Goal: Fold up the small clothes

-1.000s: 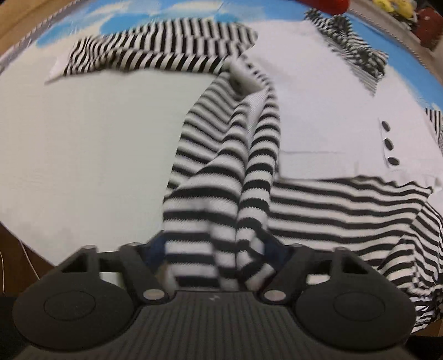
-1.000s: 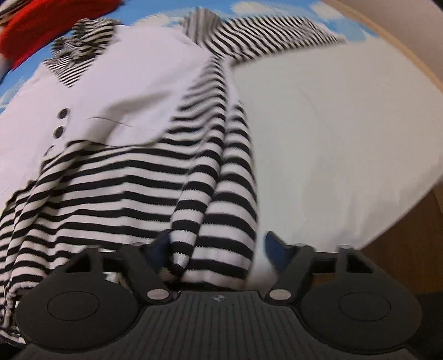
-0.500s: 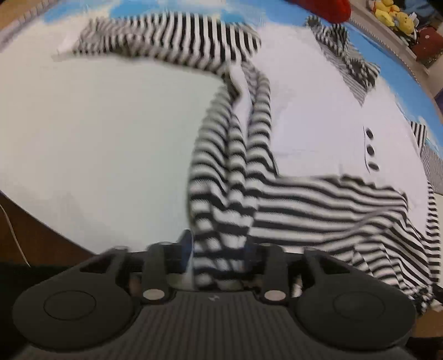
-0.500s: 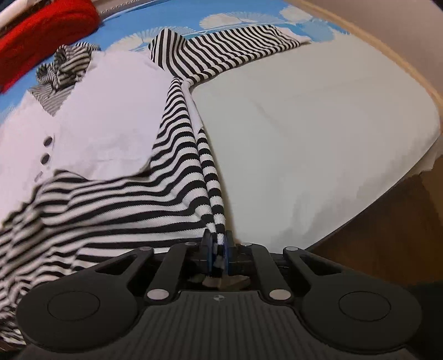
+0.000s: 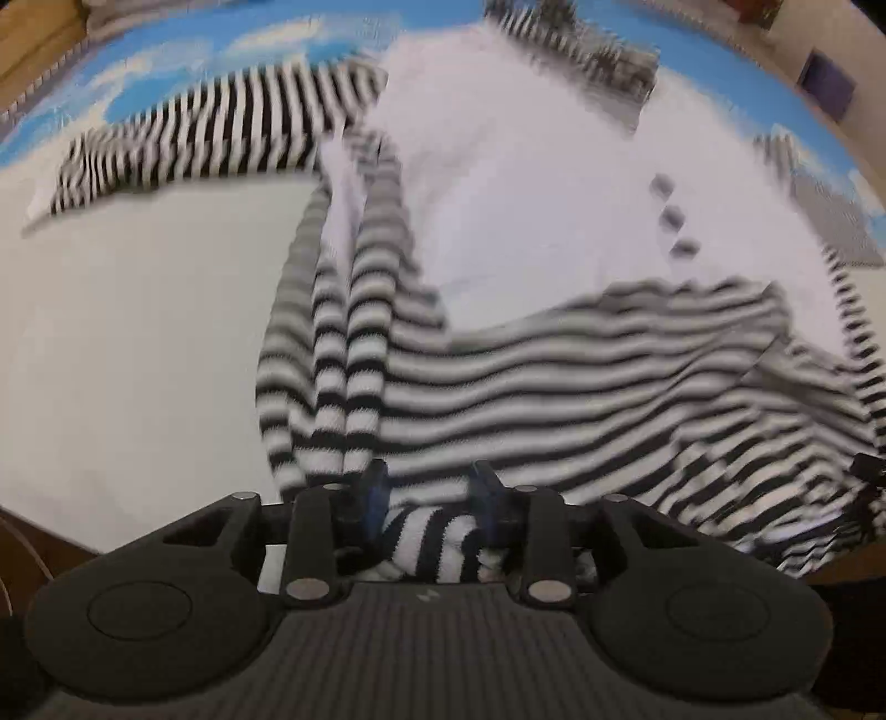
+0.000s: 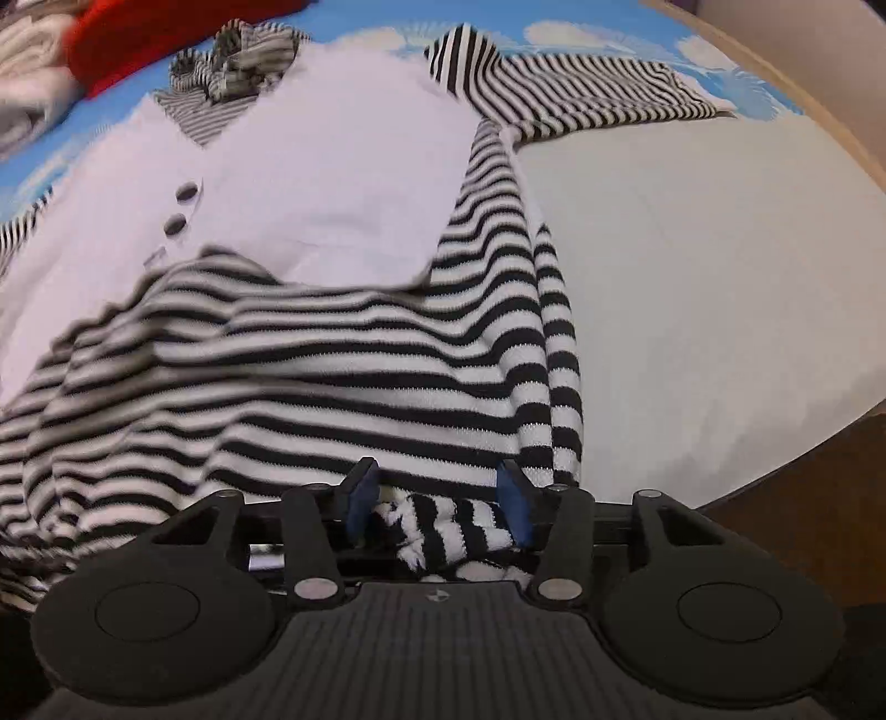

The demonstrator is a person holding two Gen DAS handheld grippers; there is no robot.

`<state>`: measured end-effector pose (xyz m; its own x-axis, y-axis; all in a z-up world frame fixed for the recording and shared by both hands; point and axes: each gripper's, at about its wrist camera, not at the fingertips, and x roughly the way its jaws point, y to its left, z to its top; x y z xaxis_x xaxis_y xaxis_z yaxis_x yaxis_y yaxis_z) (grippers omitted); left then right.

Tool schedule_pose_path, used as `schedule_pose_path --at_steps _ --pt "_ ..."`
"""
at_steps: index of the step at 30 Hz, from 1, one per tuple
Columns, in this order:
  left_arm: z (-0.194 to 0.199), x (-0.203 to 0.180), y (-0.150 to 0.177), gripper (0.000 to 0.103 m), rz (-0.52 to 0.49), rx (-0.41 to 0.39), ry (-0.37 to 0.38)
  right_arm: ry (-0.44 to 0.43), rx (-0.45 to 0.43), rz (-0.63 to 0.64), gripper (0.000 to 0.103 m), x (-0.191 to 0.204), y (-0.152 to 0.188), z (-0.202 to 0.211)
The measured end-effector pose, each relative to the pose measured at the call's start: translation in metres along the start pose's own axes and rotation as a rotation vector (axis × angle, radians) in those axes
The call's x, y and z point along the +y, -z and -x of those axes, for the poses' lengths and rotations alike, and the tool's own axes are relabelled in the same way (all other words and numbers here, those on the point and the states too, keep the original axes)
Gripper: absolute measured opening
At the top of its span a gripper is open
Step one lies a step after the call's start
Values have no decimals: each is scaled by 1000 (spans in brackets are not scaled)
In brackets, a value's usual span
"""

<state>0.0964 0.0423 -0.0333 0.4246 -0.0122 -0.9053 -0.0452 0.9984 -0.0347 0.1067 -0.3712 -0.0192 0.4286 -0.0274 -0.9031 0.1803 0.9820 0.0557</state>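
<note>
Surface: a wooden table (image 6: 803, 498) covered by a plain white cloth (image 6: 720, 288), which overlies a blue sheet printed with white clouds (image 6: 554, 30) at the far side.
Room: a red fabric item (image 6: 144, 39) and pale folded cloth lie at the far left edge in the right wrist view; a pale wall shows at the far right of that view.
Garment: a small black-and-white striped knitted top with a white vest-like front panel (image 6: 343, 183) lies spread on the white cloth, hem toward the cameras.
Details: dark oval buttons (image 6: 187, 193) sit on the white panel; a striped bow (image 6: 232, 61) is at the neckline; one sleeve (image 5: 221, 138) stretches out sideways across the blue sheet.
Side edge: a striped fold runs from the armpit down to each camera, bunched and lifted at the near end.
Left tool (image 5: 429, 493): jaws closing, with the striped hem bunched between the blue pads and pressed by them; view blurred.
Right tool (image 6: 437, 498): jaws opening; striped hem lies loosely between the blue pads, which stand clear of it.
</note>
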Motion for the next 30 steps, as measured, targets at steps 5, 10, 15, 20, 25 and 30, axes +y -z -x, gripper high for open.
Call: schedule_pose_path --at_steps 5,10,15,20,25,30 --pt "-16 -7 3 44 -21 57 -16 52 34 81 53 2 6 -7" --pt "22 -16 -5 50 12 -91 38 -10 -152 32 53 6 2 27" --pt "52 -11 -15 63 68 -289 63 -23 -333 -7 53 3 -6 55" --pt "88 11 -49 64 74 -426 89 -17 -482 -8 53 6 -17 72" --pt "117 29 -124 67 56 -534 94 3 -538 95 53 27 -54 94" --pt "98 54 -194 61 27 -579 18 -86 -590 124 53 56 -114 119"
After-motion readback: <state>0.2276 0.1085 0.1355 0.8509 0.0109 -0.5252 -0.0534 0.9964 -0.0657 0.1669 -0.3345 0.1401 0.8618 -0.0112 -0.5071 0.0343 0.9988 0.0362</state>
